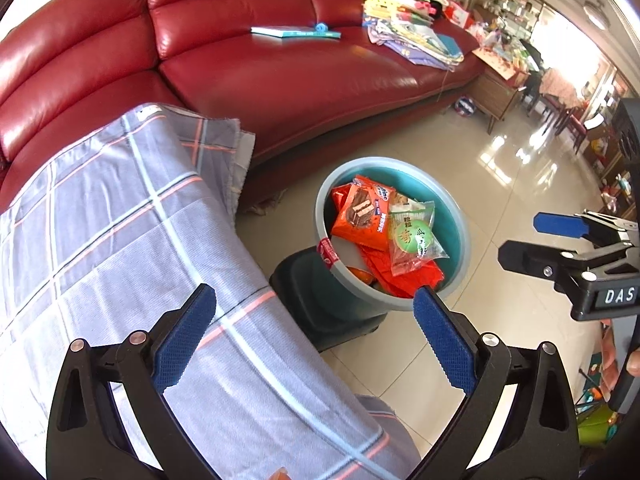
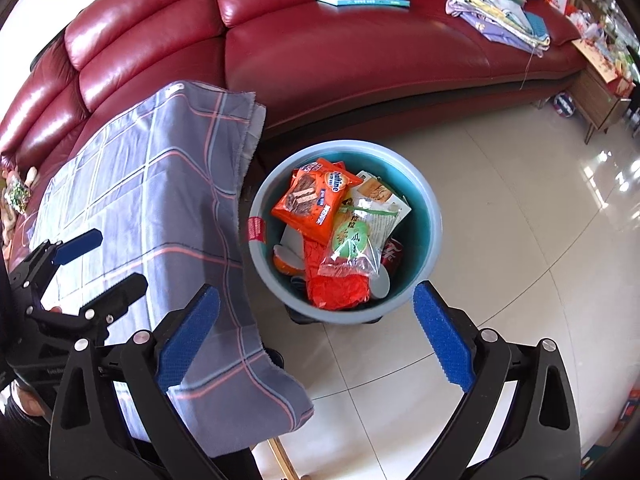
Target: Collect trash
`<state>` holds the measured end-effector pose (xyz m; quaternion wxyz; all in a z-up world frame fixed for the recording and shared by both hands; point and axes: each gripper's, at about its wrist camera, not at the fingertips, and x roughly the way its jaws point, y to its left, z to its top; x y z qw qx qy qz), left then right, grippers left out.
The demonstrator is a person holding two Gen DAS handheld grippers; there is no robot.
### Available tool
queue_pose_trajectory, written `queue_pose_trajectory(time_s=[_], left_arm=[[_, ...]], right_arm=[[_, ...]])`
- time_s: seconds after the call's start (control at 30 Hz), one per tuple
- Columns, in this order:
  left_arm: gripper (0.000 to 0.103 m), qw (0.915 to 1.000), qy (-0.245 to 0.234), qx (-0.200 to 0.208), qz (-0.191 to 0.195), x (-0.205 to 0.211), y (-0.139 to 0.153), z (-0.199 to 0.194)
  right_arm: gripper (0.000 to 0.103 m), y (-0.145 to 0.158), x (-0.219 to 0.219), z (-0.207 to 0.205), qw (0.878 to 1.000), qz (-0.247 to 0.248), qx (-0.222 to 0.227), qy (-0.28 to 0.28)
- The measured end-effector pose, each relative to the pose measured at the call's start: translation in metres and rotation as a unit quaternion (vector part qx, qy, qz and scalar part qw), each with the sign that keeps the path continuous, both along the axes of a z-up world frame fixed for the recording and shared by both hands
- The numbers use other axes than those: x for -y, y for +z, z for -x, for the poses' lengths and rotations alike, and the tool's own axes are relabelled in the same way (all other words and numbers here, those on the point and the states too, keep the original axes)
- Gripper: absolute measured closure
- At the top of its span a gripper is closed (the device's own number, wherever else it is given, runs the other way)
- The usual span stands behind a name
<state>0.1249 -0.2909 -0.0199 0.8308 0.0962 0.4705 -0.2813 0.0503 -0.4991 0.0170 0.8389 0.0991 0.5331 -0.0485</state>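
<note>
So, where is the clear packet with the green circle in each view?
Left wrist view: the clear packet with the green circle lies on top of the trash, right side of the bin, centre right.
Right wrist view: the packet lies mid-bin, picture centre.
Shared landmark: the orange wrapper touching its left.

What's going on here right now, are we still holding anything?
Neither gripper holds anything. The left gripper and the right gripper are both open and empty, above the floor beside the checked cloth. The blue bin stands on the tiled floor in front of the red sofa. It already holds wrappers, including an orange snack bag and a clear packet with a green label. A book lies on the sofa seat.
</note>
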Motion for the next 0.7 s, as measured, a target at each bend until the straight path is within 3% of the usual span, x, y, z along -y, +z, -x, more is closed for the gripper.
queue_pose_trajectory(time_s=[0.7], left_arm=[[0.004, 0.9975, 0.053, 0.045, 0.006, -0.055, 0.040, 0.060]], right_arm=[[0.007, 0.022, -0.051, 0.078, 0.997, 0.053, 0.027, 0.044]])
